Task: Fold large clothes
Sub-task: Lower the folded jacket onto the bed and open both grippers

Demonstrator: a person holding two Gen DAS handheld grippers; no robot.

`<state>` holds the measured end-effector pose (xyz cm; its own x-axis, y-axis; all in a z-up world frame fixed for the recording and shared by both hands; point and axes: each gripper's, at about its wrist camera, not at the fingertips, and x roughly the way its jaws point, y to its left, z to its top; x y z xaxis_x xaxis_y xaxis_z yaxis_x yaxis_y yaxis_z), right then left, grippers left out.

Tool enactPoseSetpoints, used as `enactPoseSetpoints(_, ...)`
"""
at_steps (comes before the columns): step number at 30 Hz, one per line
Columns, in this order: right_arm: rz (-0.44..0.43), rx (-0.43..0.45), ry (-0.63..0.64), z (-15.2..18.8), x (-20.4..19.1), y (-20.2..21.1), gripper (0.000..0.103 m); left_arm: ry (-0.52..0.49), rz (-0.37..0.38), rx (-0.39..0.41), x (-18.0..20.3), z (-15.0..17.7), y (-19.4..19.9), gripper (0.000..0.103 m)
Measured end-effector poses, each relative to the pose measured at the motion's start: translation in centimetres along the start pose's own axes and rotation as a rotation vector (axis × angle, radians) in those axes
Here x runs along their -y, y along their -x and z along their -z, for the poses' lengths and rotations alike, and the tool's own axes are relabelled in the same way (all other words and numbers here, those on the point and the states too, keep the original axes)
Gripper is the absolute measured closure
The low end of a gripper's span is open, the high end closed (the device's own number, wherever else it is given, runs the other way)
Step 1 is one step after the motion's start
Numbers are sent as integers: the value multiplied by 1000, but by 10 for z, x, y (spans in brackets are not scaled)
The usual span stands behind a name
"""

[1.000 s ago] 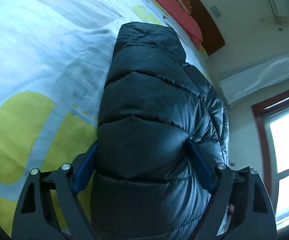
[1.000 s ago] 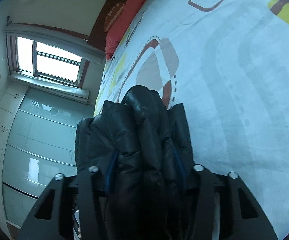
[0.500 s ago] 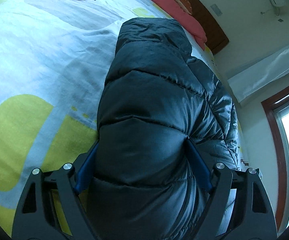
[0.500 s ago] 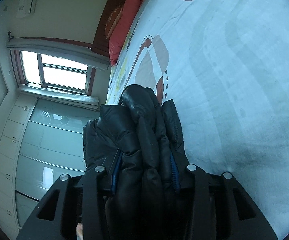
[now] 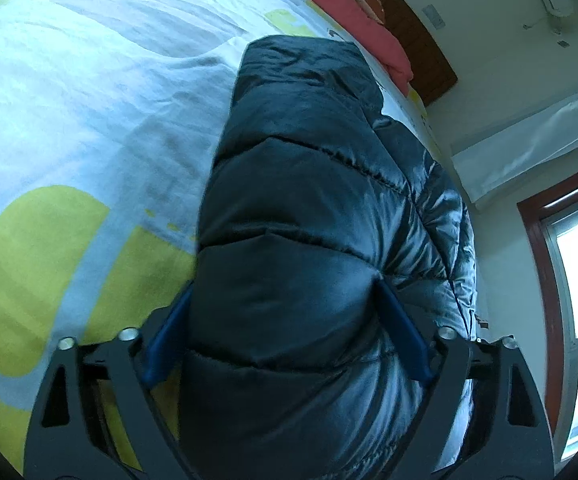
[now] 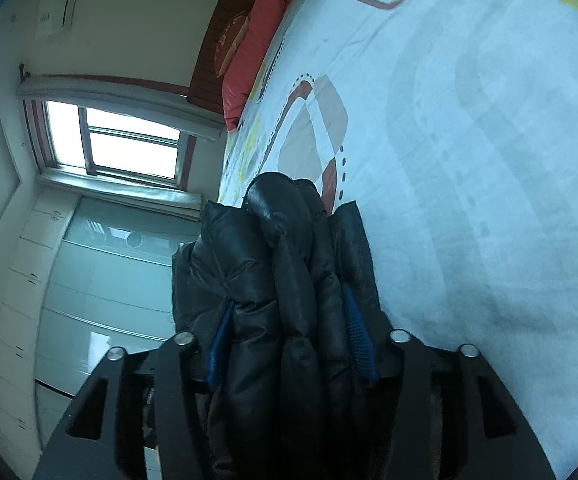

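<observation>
A dark quilted puffer jacket (image 5: 305, 184) is folded into a thick bundle over the patterned bed sheet (image 5: 89, 112). My left gripper (image 5: 285, 312) is shut on a thick fold of it, with the blue pads pressed into both sides. In the right wrist view the jacket (image 6: 285, 264) is bunched in narrow folds, and my right gripper (image 6: 289, 328) is shut on them. The jacket fills the jaws and hides what lies under it.
Red pillows (image 5: 341, 12) lie against a dark wooden headboard (image 5: 417, 40) at the far end of the bed. A window (image 6: 129, 144) and pale wardrobe doors (image 6: 101, 288) stand beside the bed. An air conditioner (image 6: 57, 0) hangs high on the wall.
Both grippers keep their hold on the jacket. The views have tilted, so more of the bed and headboard shows, and the bundle has shifted slightly across the sheet.
</observation>
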<state>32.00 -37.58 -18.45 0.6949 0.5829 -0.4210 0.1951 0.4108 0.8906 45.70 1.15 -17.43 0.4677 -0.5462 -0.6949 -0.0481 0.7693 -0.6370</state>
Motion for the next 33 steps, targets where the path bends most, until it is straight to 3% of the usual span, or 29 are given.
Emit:
enactPoseSetpoints(4,31,3,14,7,-7,12,38,-35,-28,25,1,5,20,10)
enactPoseSetpoints(11,45,26,20,34,-12,46,37,-61,-47,52,-3,34,59,10)
enactPoseSetpoints(24,51,30,22,113,-4,102,37,-58,-41,72,1,115,112,10)
enactPoseSetpoints(33,37,20,-2,156,9,129,37,-80,-75,59,2,163,125,10)
